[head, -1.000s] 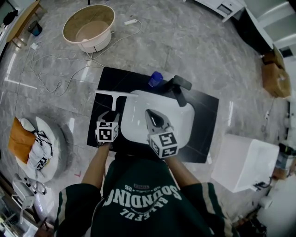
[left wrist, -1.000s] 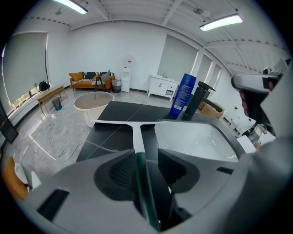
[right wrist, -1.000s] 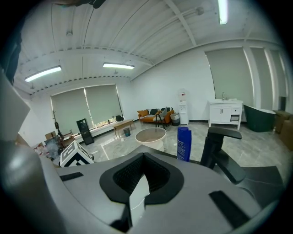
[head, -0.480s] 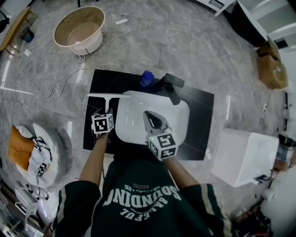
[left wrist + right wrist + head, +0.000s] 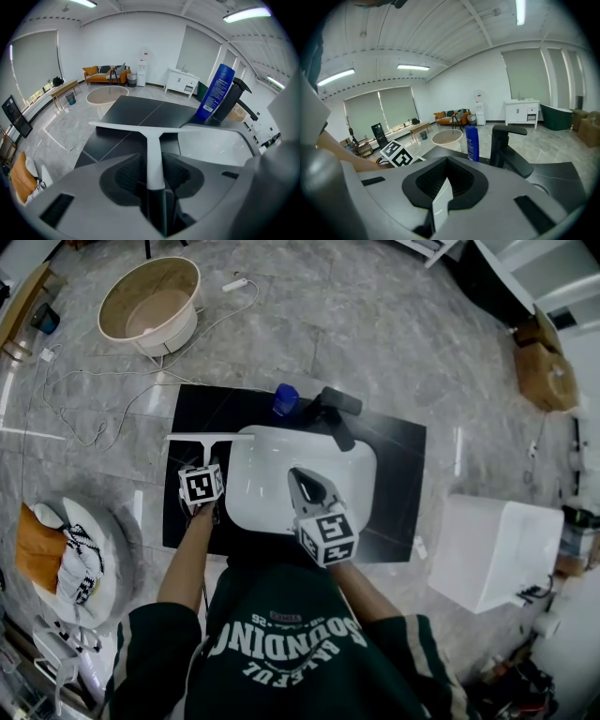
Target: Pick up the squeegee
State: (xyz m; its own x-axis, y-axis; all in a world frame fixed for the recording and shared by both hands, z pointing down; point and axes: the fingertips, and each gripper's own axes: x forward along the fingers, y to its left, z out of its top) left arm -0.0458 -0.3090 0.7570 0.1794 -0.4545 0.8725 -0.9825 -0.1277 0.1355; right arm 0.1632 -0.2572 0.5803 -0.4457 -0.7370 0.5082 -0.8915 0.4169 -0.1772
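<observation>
Grasp is the step in hand, as we read it. Our left gripper (image 5: 153, 174) has its jaws closed narrowly on the white handle of the squeegee (image 5: 208, 438), the dark pads pressing it from both sides. In the head view the tool sits left of centre, its long blade lying crosswise above the gripper. The blade's right end reaches the rim of the white basin (image 5: 352, 474) set in the black counter (image 5: 403, 484). We cannot tell whether the blade rests on the counter or already hangs clear of it.

Our right gripper (image 5: 446, 176) hovers over the middle of the basin with its jaws drawn together on nothing. A blue bottle (image 5: 285, 399) and a black faucet (image 5: 335, 407) stand along the counter's upper edge, beyond the blade.

Next, we judge, comes a straight lift with the left gripper. It calls for a firm hold on the handle, since the wide blade may tip or twist. The blade's right end should also clear the basin rim.
</observation>
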